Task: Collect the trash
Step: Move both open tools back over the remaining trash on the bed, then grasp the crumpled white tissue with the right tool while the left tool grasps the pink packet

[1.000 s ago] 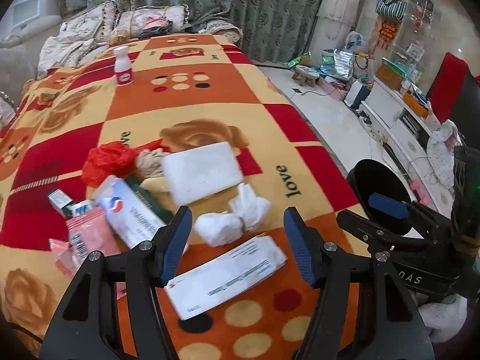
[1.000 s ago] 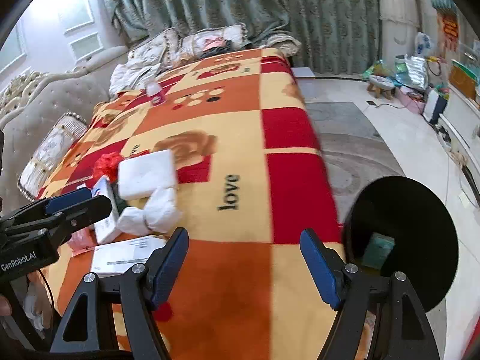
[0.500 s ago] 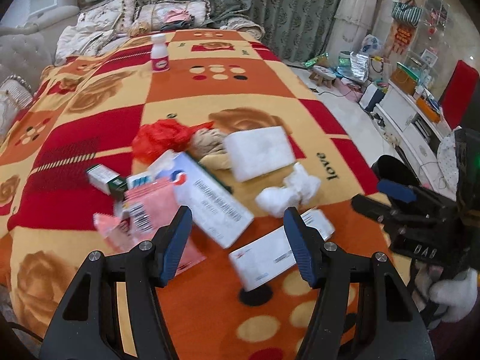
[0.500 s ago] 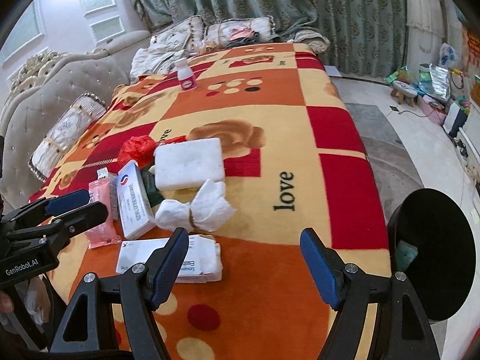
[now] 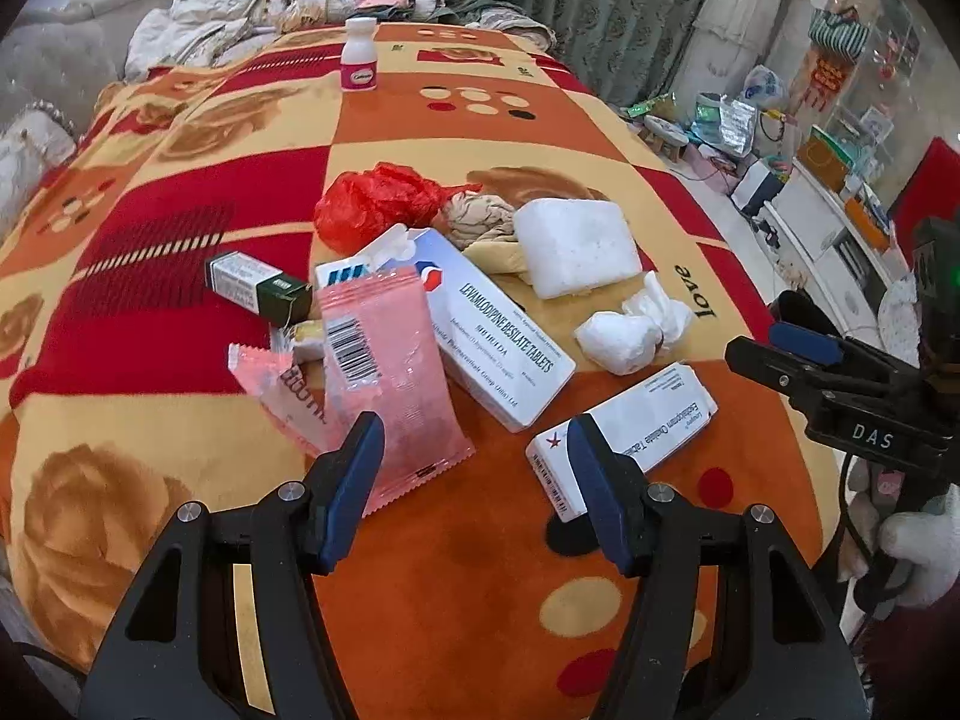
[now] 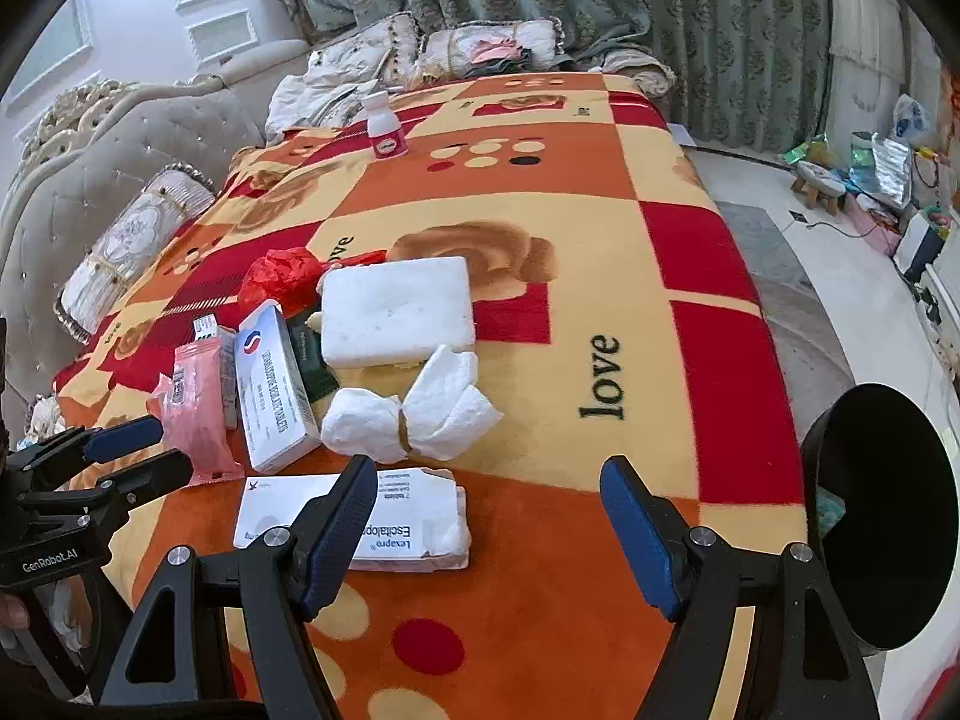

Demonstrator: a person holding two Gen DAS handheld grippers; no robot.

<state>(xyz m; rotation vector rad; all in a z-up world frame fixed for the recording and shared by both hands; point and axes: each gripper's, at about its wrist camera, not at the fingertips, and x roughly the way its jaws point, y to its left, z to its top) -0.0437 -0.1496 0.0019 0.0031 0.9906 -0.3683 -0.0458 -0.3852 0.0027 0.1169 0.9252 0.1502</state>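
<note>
On the bed point(image 5: 540, 570), the pink wrapper point(image 5: 384, 384) lies just ahead of the empty, open-jawed left hand-held gripper point(image 5: 474, 468), its long axis running up the frame, while the right hand-held gripper point(image 6: 486, 516), likewise open and empty, hovers over the white medicine box point(image 6: 420, 522).

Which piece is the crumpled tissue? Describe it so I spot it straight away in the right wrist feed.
On the orange, red and yellow blanket, find the pile of trash at its near left. The thick white foam block lies in the middle of that pile, and the crumpled tissue sits just in front of it. Unlike the flat printed medicine boxes nearby, it is plain white, soft and pinched in the middle like a bow.
</note>
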